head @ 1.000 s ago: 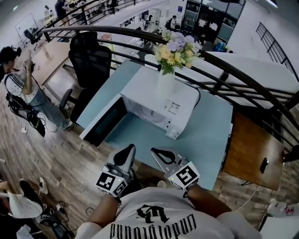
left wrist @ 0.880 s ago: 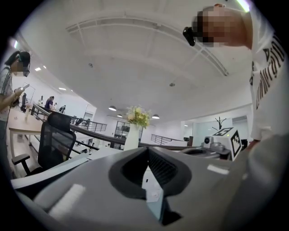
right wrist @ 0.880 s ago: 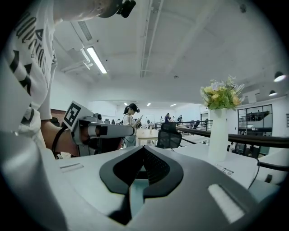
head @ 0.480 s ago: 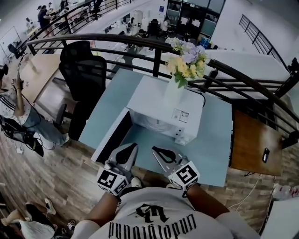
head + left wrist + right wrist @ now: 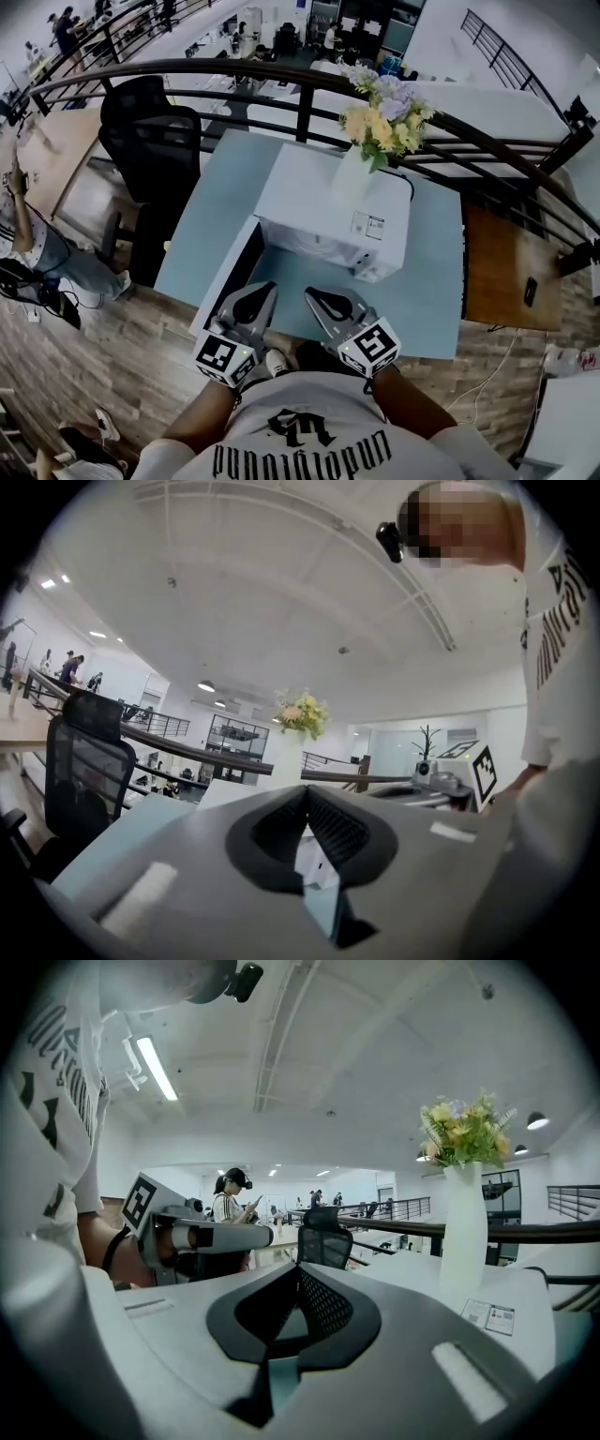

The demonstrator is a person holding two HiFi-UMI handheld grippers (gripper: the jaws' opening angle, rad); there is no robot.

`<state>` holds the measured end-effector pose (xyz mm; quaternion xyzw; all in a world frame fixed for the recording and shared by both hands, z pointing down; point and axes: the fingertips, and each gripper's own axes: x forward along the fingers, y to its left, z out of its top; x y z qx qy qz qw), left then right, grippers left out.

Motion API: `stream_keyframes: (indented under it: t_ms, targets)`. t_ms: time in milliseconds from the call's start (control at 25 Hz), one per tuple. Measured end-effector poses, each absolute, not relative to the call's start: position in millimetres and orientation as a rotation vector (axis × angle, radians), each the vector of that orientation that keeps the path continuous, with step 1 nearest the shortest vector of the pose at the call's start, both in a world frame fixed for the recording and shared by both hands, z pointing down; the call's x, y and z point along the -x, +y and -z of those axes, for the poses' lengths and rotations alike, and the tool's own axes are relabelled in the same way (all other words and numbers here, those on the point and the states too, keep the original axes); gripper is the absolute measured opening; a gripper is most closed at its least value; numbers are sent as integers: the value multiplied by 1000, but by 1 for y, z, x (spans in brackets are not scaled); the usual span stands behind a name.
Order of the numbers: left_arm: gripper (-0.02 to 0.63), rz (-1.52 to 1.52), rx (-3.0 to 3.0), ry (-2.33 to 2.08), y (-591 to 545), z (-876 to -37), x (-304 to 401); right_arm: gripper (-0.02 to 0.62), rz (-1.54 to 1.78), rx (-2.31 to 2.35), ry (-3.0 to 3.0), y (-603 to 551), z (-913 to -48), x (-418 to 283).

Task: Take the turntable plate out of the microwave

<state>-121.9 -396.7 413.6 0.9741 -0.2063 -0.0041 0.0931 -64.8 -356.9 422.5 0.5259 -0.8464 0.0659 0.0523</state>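
A person is holding the left gripper (image 5: 258, 291) and right gripper (image 5: 314, 298) over the tabletop (image 5: 427, 291) – both closed, empty – facing the microwave (image 5: 328, 211), its door (image 5: 230, 272) open. The plate is hidden inside – best opening a gripper first, then entering level.

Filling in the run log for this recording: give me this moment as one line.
left gripper: shut, empty | right gripper: shut, empty | microwave: door open, vase on top | turntable plate: not in view
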Motion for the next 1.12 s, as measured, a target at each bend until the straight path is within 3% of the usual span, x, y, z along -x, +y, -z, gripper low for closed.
stream_keyframes:
  t_ms: [400, 1120]
  targets:
    - [50, -38, -2893, -601, -434, -438, 97, 8, -393, -1631, -2570, -400, -468, 36]
    - [50, -134, -2822, -589, -473, -520, 55, 68, -921, -1665, -2530, -440, -598, -6]
